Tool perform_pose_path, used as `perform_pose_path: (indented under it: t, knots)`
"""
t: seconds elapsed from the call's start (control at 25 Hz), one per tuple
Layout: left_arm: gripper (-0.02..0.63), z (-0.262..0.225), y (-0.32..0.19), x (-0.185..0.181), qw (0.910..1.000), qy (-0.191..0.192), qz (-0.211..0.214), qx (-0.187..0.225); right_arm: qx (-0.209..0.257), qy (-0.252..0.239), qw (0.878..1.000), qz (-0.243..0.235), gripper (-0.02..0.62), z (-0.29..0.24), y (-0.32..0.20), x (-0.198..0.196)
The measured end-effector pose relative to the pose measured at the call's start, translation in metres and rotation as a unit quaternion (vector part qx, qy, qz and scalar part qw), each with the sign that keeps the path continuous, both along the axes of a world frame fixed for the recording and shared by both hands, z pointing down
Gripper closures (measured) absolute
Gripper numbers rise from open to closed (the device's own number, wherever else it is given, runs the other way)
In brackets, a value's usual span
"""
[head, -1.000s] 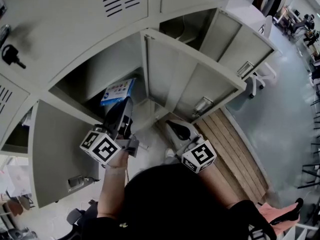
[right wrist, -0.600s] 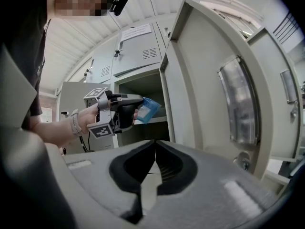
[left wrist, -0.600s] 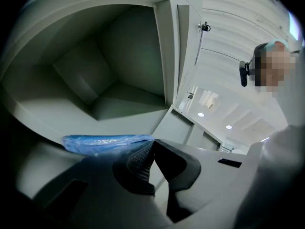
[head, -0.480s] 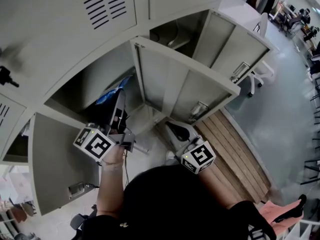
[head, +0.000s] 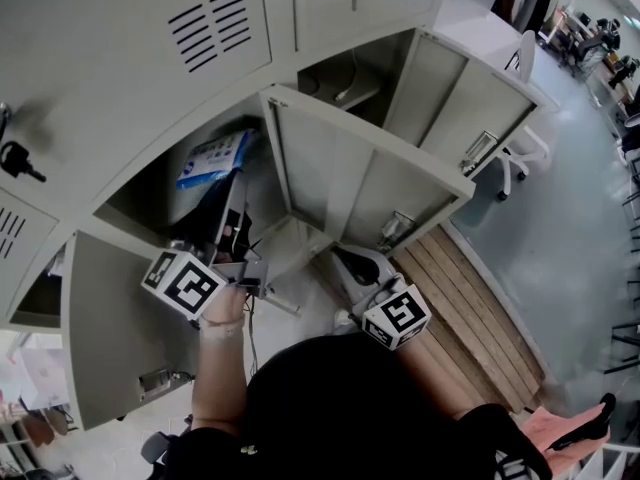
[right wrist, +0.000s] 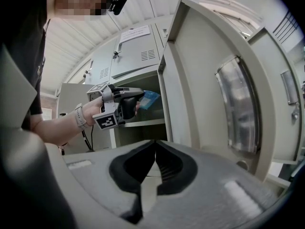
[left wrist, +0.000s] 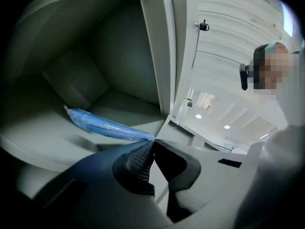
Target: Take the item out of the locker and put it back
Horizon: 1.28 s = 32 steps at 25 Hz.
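clamped the left gripper [left wrist: 152, 146] on one end of the blue packet [left wrist: 107, 126], with jaws squeezed together on its thin edge. held the packet inside the open locker [left wrist: 52, 142], raised off the compartment floor and slanting away towards the back wall. from the head view, showed up high in the compartment, just left of the open door [head: 345, 173]. parked the right gripper [right wrist: 155, 149] outside, lower and to the right, near that door, with jaws together and nothing between them.
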<state>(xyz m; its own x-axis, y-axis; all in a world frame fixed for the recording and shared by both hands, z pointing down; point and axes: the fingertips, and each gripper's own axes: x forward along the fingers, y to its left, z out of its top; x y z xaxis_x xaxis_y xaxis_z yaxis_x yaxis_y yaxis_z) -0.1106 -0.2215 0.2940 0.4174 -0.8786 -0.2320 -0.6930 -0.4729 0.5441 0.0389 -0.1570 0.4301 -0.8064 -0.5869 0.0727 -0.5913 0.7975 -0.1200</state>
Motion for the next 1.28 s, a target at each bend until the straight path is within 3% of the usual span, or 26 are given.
perform_pose_path:
  t: [0.4, 0.8, 1.04, 1.28]
  knots:
    - [0.589, 0.004, -0.020, -0.018, 0.9997, 0.012, -0.020, -0.008, 0.001, 0.002, 1.000, -0.003, 0.596, -0.001, -0.001, 0.000]
    - [0.588, 0.032, -0.039, -0.026, 0.9968, 0.070, -0.021, -0.033, -0.004, 0.005, 1.000, 0.003, 0.595, 0.002, -0.002, 0.005]
    - [0.588, 0.055, -0.043, -0.032, 0.9892, 0.126, -0.033, -0.067, -0.006, 0.005, 1.000, 0.005, 0.596, 0.004, -0.002, 0.007]
    - [0.587, 0.071, -0.043, -0.035, 0.9843, 0.142, -0.046, -0.095, -0.006, 0.007, 1.000, 0.003, 0.595, 0.005, 0.001, 0.008]
